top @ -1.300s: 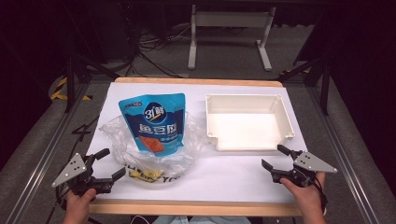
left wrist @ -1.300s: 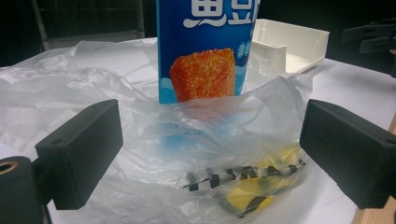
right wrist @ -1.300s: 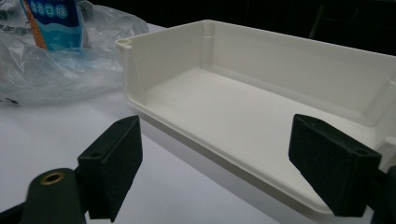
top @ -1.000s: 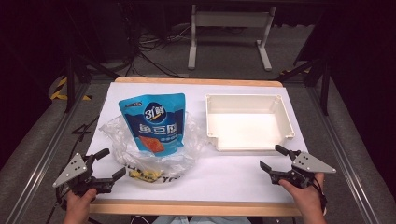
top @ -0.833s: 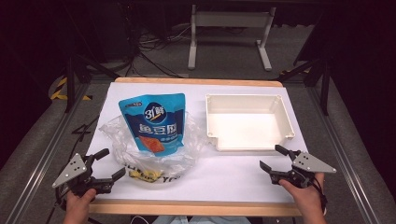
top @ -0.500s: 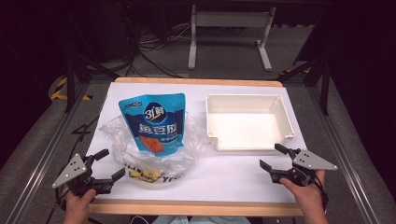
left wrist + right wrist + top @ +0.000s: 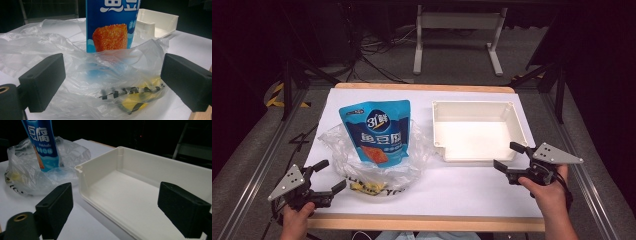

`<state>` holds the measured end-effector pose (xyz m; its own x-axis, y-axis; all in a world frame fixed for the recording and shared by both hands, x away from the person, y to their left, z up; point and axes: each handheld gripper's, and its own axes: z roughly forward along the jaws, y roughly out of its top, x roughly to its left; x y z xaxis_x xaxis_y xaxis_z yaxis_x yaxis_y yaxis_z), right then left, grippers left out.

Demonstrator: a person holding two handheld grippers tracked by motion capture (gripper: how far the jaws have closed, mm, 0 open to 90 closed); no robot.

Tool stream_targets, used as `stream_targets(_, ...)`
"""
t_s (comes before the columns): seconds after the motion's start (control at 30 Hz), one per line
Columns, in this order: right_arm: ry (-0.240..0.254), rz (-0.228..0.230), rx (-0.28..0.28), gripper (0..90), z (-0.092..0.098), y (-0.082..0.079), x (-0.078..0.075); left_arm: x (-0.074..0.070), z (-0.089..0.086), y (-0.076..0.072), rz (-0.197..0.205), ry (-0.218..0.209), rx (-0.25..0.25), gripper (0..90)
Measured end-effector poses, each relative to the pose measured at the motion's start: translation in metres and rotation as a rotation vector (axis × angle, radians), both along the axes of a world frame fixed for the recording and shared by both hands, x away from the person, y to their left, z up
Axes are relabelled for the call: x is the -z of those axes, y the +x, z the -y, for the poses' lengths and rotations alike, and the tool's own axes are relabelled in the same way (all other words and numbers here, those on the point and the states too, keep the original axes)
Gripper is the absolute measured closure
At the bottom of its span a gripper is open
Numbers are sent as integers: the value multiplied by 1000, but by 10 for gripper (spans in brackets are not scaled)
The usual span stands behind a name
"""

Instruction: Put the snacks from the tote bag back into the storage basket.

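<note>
1. While both hands sit at the near edge, the white table [image 7: 462, 190] carries everything.
2. The white tray [image 7: 477, 131] lies right of centre, open side up.
3. A clear plastic bag [image 7: 377, 167] sits left of it — a blue snack pouch [image 7: 377, 131] stands upright inside.
4. The right gripper [image 7: 510, 161], near the tray's front corner, has just been opening; nothing is between its jaws.
5. The left gripper [image 7: 328, 176], just beside the bag, gapes wide — holding nothing.

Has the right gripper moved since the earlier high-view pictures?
Yes. The right gripper has crept up the picture toward the near wall of the white tray, which has stayed put. Its jaws have just been opening, with nothing between them.
</note>
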<state>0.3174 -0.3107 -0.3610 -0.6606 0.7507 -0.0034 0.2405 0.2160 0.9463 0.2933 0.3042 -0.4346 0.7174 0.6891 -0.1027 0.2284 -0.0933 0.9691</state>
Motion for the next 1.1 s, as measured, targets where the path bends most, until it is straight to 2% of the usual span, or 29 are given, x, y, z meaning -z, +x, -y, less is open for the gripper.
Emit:
stream_targets(0.07, 2, 20, -3, 127, 0, 2, -10, 0, 0, 0, 2, -2, 0, 65)
stream_targets(0.17, 3, 13, -2, 113, -1, 6, -17, 1, 0, 1, -3, -9, -5, 65)
stream_targets(0.3, 0, 1, -11, 102, -3, 11, -23, 0, -1, 1, -7, 3, 2, 65)
stream_targets(0.4, 26, 23, -34, 88, -10, 17, -30, 0, 0, 1, -7, 5, 1, 65)
stream_targets(0.5, 42, 47, -30, 88, -12, 17, -31, 0, -1, 0, -9, 9, 4, 65)
stream_targets(0.6, 34, 40, -23, 85, -11, 18, -28, 0, 0, 0, 0, -2, 0, 65)
stream_targets(0.77, 46, 58, -16, 84, -12, 18, -25, 0, -1, 1, -2, -1, 1, 65)
stream_targets(0.9, 57, 70, -42, 82, -19, 20, -27, 0, -1, 1, -7, 5, 0, 65)
stream_targets(1.1, 40, 71, -102, 75, -40, 30, -31, 0, 0, 0, -7, 13, 1, 65)
